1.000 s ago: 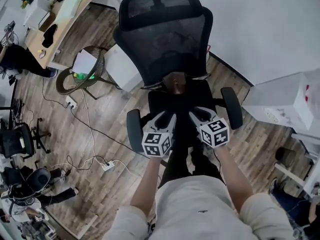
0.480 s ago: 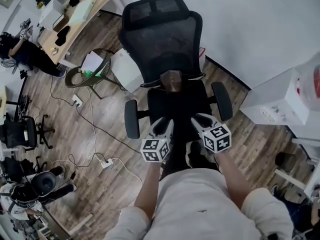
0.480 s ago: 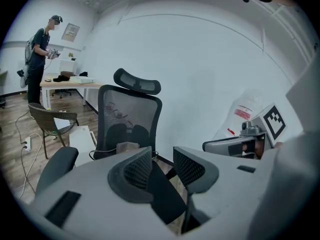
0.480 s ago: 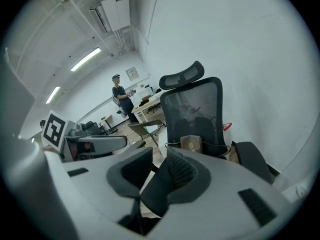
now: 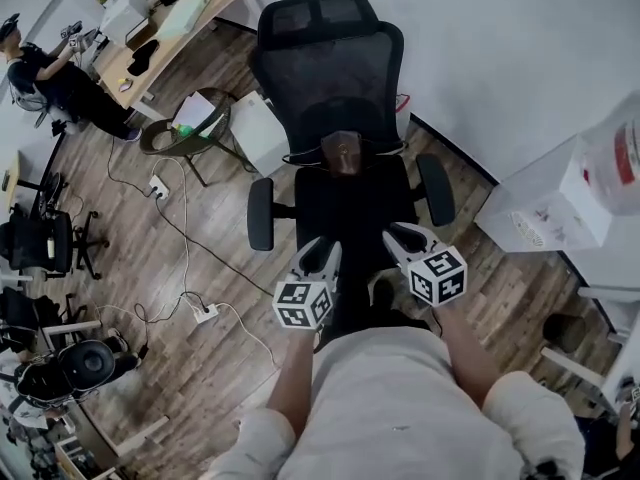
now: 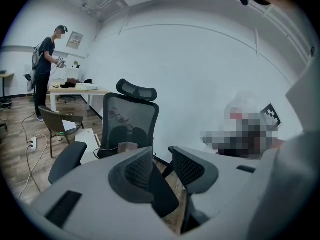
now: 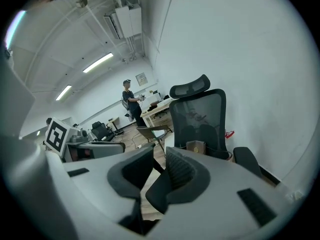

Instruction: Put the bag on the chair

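The bag (image 5: pixel 343 154) stands on the chair (image 5: pixel 352 208) seat, against the backrest. My left gripper (image 5: pixel 320 252) is open and empty. The right gripper (image 5: pixel 408 236) has just been closing its jaws, with nothing between them. Risk: knocking an armrest could turn the chair and topple the bag.

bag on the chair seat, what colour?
The bag is brown; the head view shows it best.

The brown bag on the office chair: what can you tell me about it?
The bag is small, brown and boxy, leather-like, with what looks like a small pale clasp on its front. It stands upright at the back of the black chair seat, right by the mesh backrest; whether it leans on that is unclear. Nothing else touches it.
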Action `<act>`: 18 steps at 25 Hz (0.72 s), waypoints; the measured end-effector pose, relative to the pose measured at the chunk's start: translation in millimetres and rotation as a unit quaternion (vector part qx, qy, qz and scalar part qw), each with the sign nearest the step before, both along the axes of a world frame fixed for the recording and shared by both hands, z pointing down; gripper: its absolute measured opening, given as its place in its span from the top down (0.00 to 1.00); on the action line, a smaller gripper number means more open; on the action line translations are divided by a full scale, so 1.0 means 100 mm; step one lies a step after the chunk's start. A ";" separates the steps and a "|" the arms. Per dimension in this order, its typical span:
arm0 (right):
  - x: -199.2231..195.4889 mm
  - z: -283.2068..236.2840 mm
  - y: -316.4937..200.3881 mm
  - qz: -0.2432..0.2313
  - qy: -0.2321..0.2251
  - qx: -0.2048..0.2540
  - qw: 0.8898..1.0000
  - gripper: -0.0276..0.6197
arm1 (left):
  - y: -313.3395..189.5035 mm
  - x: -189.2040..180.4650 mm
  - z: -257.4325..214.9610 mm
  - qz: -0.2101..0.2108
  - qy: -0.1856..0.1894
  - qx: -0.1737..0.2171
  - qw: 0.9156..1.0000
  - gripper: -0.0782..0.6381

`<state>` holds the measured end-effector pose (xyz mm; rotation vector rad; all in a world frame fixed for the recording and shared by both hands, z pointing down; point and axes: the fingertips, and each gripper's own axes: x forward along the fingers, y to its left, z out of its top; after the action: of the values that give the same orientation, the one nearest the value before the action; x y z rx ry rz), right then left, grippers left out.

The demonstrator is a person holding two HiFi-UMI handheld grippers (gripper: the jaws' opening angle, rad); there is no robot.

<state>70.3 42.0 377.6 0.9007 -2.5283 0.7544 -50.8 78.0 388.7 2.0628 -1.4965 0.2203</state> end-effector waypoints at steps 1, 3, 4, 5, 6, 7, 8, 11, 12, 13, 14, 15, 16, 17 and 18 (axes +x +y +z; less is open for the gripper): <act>0.00 -0.07 0.03 -0.004 -0.002 0.006 1.000 0.83 | 0.03 0.01 -0.07 -0.002 0.000 0.007 1.000 0.72; 0.01 -0.19 0.07 -0.010 -0.006 0.020 1.000 0.83 | 0.07 0.02 -0.22 -0.005 -0.002 0.021 1.000 0.72; 0.01 -0.25 0.08 -0.013 -0.009 0.027 1.000 0.83 | 0.08 0.02 -0.28 -0.006 -0.004 0.029 1.000 0.72; 0.01 -0.30 0.09 -0.017 -0.011 0.035 0.999 0.84 | 0.08 0.03 -0.34 -0.008 -0.006 0.038 0.999 0.73; 0.01 -0.36 0.09 -0.020 -0.013 0.043 0.999 0.84 | 0.09 0.04 -0.41 -0.008 -0.008 0.046 0.999 0.73; 0.02 -0.42 0.10 -0.024 -0.014 0.052 0.998 0.84 | 0.11 0.05 -0.47 -0.007 -0.009 0.053 0.999 0.73; 0.02 -0.49 0.11 -0.026 -0.015 0.060 0.998 0.84 | 0.12 0.07 -0.53 -0.005 -0.010 0.059 0.998 0.73; 0.03 -0.67 0.15 -0.032 -0.021 0.081 0.996 0.85 | 0.18 0.13 -0.71 0.002 -0.013 0.079 0.997 0.74; 0.04 -0.73 0.17 -0.035 -0.024 0.086 0.995 0.85 | 0.19 0.15 -0.77 0.004 -0.015 0.086 0.996 0.74; 0.04 -0.78 0.19 -0.037 -0.026 0.092 0.995 0.85 | 0.21 0.17 -0.82 0.005 -0.017 0.092 0.996 0.75; 0.05 -0.85 0.21 -0.038 -0.029 0.099 0.994 0.86 | 0.23 0.19 -0.88 0.006 -0.018 0.099 0.995 0.75; 0.05 -0.91 0.23 -0.038 -0.031 0.105 0.993 0.86 | 0.25 0.20 -0.94 0.007 -0.018 0.105 0.994 0.76; 0.05 -0.97 0.25 -0.037 -0.033 0.111 0.993 0.86 | 0.27 0.21 -1.00 0.008 -0.017 0.111 0.994 0.76; 0.06 -1.03 0.27 -0.036 -0.036 0.116 0.992 0.87 | 0.29 0.22 -1.06 0.009 -0.016 0.117 0.993 0.77; 0.06 -1.09 0.30 -0.034 -0.039 0.121 0.991 0.87 | 0.31 0.23 -1.11 0.011 -0.016 0.122 0.992 0.78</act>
<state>76.8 71.9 268.6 0.8692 -2.7487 0.4768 -28.2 109.0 277.8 2.2775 -1.5864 0.0815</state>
